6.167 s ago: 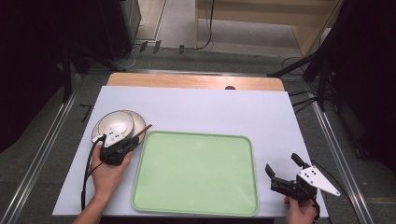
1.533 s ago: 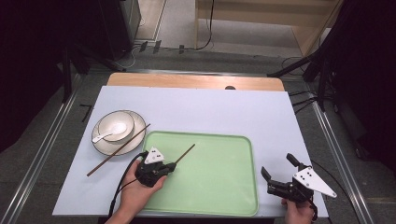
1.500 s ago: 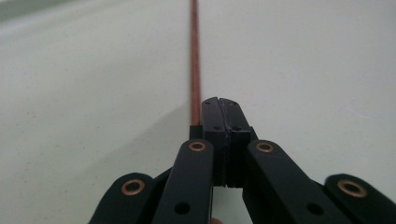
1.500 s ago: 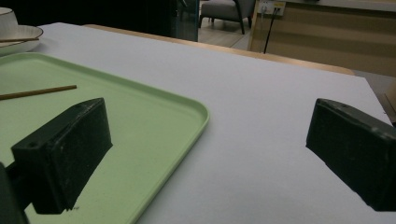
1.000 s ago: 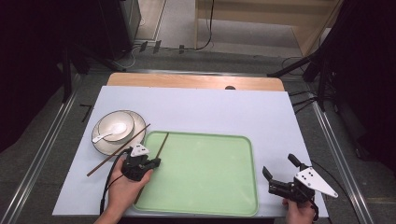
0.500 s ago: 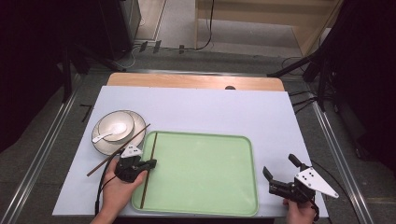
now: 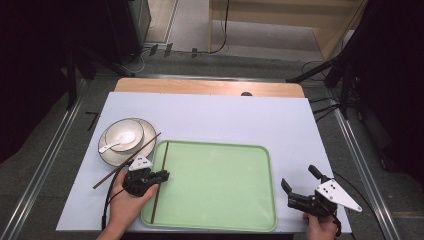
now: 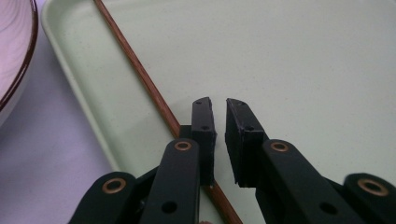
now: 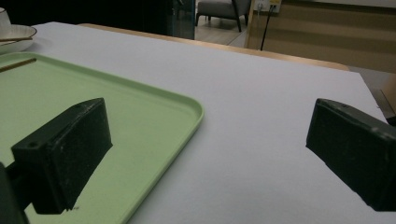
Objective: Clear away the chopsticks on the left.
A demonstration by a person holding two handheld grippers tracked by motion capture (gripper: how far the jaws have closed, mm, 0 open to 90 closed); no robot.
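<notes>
A green tray [image 7: 215,185] lies at the front middle of the white table. One brown chopstick [image 7: 160,180] lies in it along its left wall. My left gripper [image 7: 162,176] hovers low beside that chopstick [image 8: 140,65], which runs along and under the left jaw, not between the pads. The jaws of the left gripper [image 8: 218,105] have just been opening; a narrow empty gap shows between them. A second chopstick [image 7: 125,162] lies slanted on the table. My right gripper [image 7: 298,177] rests at the tray's right, and the right gripper [image 9: 208,126] stands wide open and empty.
A white bowl [image 7: 123,137] with a white spoon [image 7: 116,144] stands on a plate [image 7: 107,152] left of the tray. The plate's rim [image 8: 18,70] shows close to my left jaws. Bare white table [image 9: 261,116] lies right of the tray's corner [image 9: 194,116].
My left gripper carried the chopstick leftward to the tray's left wall and laid it down. Its jaws have parted and the chopstick lies free. The right gripper stayed still.
</notes>
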